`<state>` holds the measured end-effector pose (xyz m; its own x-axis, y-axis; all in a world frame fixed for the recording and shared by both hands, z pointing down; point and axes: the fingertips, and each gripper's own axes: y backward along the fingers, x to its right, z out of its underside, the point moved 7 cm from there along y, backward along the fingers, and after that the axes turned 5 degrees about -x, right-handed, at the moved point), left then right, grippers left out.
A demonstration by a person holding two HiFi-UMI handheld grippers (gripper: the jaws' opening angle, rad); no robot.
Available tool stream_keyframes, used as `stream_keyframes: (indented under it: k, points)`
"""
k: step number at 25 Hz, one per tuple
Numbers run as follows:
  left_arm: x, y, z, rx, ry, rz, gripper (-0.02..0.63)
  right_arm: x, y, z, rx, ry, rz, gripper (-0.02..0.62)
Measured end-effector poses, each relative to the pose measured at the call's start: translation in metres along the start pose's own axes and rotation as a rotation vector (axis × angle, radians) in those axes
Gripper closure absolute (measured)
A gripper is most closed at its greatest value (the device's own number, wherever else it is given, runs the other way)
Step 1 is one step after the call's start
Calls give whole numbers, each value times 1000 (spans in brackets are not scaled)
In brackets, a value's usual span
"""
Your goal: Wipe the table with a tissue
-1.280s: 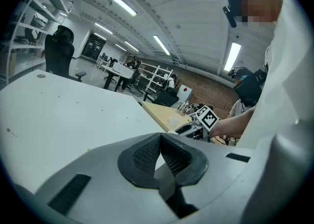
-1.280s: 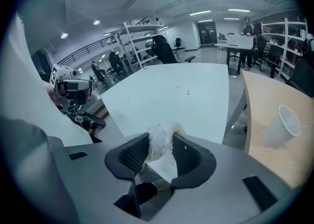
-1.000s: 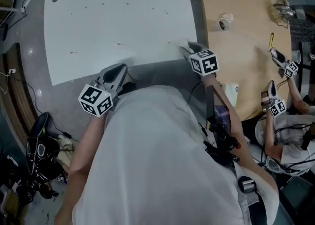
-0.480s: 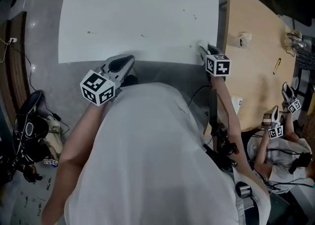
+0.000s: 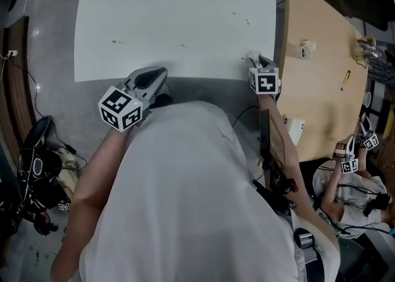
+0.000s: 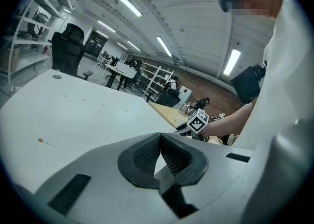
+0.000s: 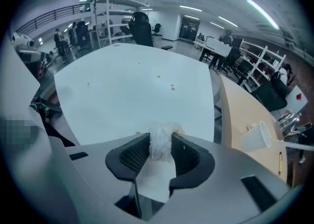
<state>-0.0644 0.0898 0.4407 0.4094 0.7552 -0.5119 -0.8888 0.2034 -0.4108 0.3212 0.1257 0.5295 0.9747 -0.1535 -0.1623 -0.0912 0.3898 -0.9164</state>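
Note:
A crumpled white tissue (image 7: 161, 143) sits between the pads of my right gripper (image 7: 160, 142), which is shut on it; the jaws have just been closing on the tissue. In the head view this right gripper (image 5: 253, 60) tilts down over the near right corner of the white table (image 5: 173, 21), with the tissue (image 5: 250, 56) at its tips. Small brown specks (image 5: 114, 42) dot the tabletop (image 7: 122, 90). My left gripper (image 5: 148, 81) hangs at the table's near edge, left of my body. Its pads (image 6: 147, 152) meet at the tips, with nothing held.
A wooden table (image 5: 315, 89) adjoins on the right, with a paper cup (image 5: 307, 47) and small items on it. A second person with grippers (image 5: 350, 165) works at its near right. Bags and cables (image 5: 37, 170) lie on the floor to the left. An office chair (image 7: 140, 27) stands beyond the white table.
The head view has shifted over the white table. My right gripper has tipped further down at the near right corner with the tissue in it. My left gripper stays by the near edge.

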Motion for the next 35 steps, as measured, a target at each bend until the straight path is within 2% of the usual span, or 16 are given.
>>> stream_keyframes:
  k: [3,13,20,21,23,25,27,31,35]
  points:
    - [-2,4,-1,-3,-7,15,600,-13,2,-3,-11,54,49,454]
    - [-15,23,6,-27,-23,42,600,-43,5,-7,-5,57,81,463]
    - [-15,29,6,-27,-45,79,600,-84,10,-9,35,189,62,463]
    - [-15,29,6,-26,-48,83,600,-88,10,-9,43,198,38,463]
    - [-16,31,5,-23,-57,88,600,-96,12,-11,79,161,-66,463]
    - [-18,33,5,-21,-63,89,600,-108,19,-14,162,65,-204,463]
    - [-21,36,4,-17,-65,88,600,-123,26,-15,228,-12,-296,463]
    - [-23,38,3,-14,-64,93,600,-152,36,-11,253,-46,-375,463]
    - [-20,34,5,-26,-74,115,600,-159,44,-8,264,-48,-392,463]
